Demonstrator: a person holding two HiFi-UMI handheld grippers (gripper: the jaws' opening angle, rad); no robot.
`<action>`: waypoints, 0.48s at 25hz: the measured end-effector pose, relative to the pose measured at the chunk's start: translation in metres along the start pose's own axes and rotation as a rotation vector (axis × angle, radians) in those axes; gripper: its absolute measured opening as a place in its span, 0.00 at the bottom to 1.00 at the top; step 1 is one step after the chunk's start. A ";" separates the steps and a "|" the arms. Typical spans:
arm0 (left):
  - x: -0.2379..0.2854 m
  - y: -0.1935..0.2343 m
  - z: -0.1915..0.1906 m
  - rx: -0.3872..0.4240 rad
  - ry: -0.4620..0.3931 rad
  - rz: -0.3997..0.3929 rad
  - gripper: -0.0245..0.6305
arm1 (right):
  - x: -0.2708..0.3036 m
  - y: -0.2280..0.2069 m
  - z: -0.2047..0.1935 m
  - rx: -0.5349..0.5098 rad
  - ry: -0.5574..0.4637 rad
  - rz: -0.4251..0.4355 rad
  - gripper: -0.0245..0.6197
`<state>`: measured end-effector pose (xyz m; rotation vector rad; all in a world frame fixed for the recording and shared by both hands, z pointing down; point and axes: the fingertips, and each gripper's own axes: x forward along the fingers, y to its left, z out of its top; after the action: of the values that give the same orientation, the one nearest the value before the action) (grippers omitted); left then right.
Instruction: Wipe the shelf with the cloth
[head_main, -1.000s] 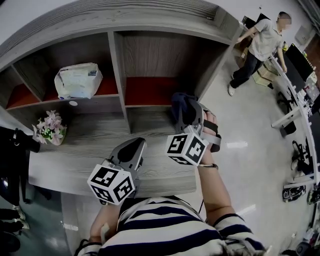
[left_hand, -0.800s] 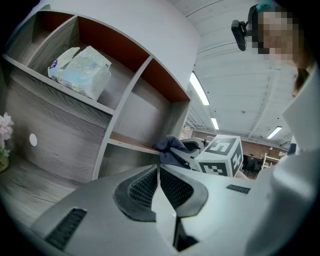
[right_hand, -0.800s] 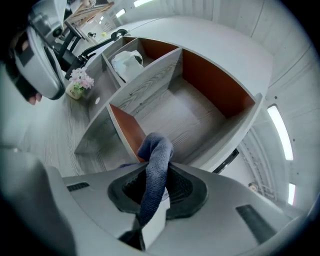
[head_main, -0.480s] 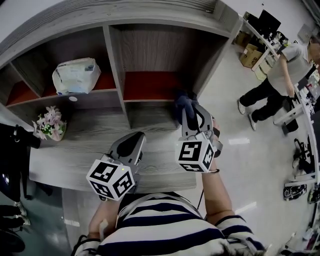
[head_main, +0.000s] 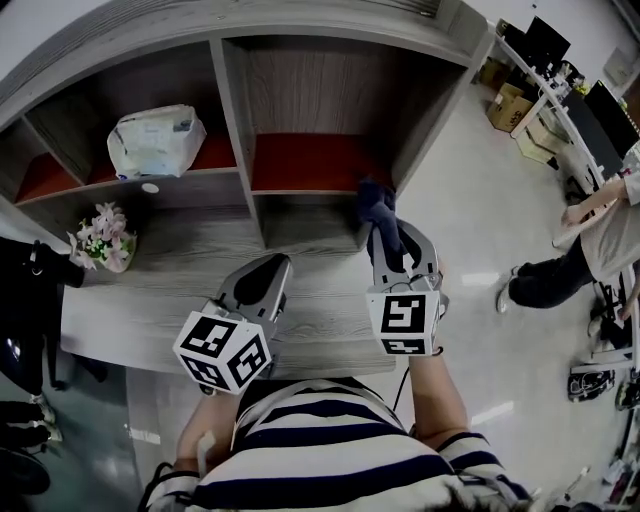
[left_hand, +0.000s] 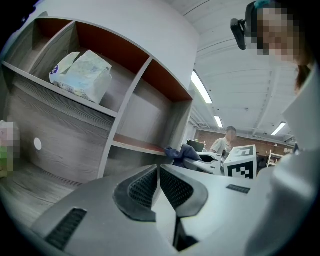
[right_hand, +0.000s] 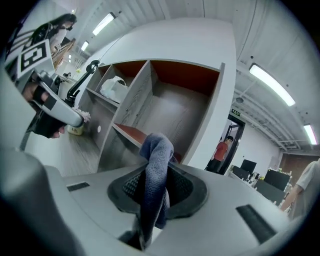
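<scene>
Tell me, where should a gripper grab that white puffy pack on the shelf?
Probably at its front end, one of the fingers on each side, coming straight in from the open front. The white pack lies in the left compartment of the shelf, with walls behind and beside it, so the front is the only way in. It looks soft, so a gentle pinch should hold.
</scene>
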<state>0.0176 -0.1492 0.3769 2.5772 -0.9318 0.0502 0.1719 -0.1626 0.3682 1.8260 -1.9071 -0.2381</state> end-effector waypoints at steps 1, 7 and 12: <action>0.000 0.001 0.000 0.002 0.000 0.003 0.08 | -0.001 0.001 -0.002 0.014 0.000 0.005 0.16; -0.001 0.004 -0.002 0.019 0.003 0.024 0.08 | -0.007 0.009 -0.008 0.094 0.003 0.041 0.16; -0.003 0.007 -0.006 0.014 0.010 0.033 0.08 | -0.011 0.018 -0.019 0.166 0.018 0.079 0.16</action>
<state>0.0118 -0.1499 0.3847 2.5717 -0.9735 0.0788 0.1642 -0.1463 0.3902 1.8452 -2.0343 -0.0367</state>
